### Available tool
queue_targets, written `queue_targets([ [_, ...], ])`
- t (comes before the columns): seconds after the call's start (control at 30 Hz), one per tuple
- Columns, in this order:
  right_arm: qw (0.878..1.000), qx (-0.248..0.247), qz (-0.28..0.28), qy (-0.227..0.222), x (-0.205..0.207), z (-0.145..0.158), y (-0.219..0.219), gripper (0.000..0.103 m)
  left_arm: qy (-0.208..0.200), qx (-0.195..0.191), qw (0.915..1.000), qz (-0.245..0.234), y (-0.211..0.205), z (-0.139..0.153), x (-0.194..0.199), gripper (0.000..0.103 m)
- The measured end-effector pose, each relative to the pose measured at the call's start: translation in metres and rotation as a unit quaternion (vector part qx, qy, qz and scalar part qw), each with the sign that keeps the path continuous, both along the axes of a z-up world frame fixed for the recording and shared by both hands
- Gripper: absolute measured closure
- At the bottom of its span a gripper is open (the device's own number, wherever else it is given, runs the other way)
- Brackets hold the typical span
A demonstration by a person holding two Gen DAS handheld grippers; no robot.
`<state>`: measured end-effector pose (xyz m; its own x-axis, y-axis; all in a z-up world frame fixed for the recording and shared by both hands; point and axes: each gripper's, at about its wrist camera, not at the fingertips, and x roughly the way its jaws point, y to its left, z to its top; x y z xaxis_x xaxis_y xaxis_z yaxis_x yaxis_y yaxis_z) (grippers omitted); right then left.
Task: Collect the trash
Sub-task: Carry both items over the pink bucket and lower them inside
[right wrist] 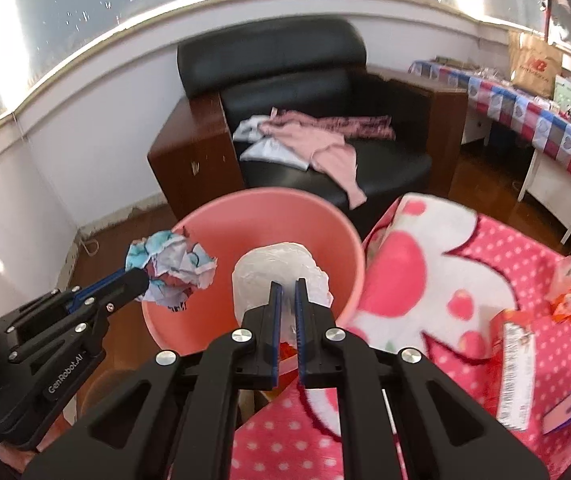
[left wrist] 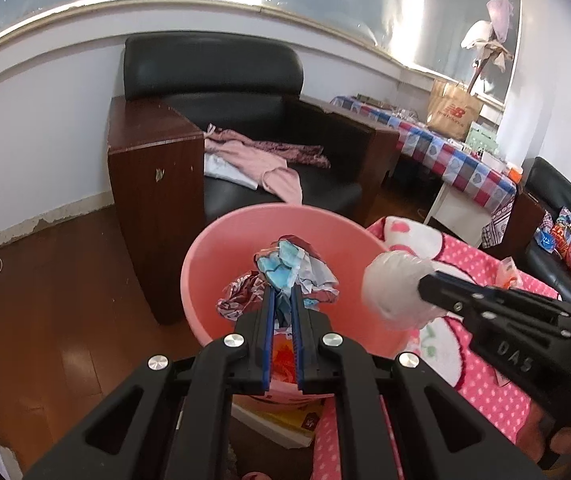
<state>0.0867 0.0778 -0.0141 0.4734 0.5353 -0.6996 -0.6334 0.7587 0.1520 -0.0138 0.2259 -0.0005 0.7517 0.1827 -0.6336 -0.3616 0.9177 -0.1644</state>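
I am at the drop-off step of collecting trash: both loads are at the bin and neither is let go yet.

The armchair [left wrist: 245, 140] fills the far wall at 12 o'clock, clothes [left wrist: 261, 160] strewn on its seat. The blanket [right wrist: 465, 280] in pink and white spreads from 3 to 5 o'clock in the right view, with more wrappers [right wrist: 513, 352] lying on it, so there is work left after this drop.

The bin [right wrist: 245, 216], a pink bucket on the floor, sits dead centre in both views, just beside the blanket's edge. I can make out some orange scrap low inside it.

The left tongs [left wrist: 281, 292] are nearly closed on a paper wad [left wrist: 285, 268], blue, white and red, crumpled. In the left view it hangs over the bin's mouth; from the right view it looks closer to the rim at 9 o'clock, so I judge it barely inside.

The right tongs [right wrist: 288, 292] are pinched almost fully together on a white bag [right wrist: 281, 268], a balled plastic film. It sits over the middle of the opening in the right view, nearer the 3 o'clock rim in the left.

Next, I think, both wads want centring over the mouth, the left one moved inward most, then the tongs spread wide. Film may cling to the pads, so a small shake might be needed.
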Motion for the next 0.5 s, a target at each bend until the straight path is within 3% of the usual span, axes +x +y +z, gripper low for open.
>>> queue_targets([
  [0.5, 0.998, -0.038, -0.002, 0.042, 0.019, -0.033, 0.02, 0.095, 0.055, -0.009, 0.9985, 0.0, 0.005, -0.029, 0.024, 0.095],
])
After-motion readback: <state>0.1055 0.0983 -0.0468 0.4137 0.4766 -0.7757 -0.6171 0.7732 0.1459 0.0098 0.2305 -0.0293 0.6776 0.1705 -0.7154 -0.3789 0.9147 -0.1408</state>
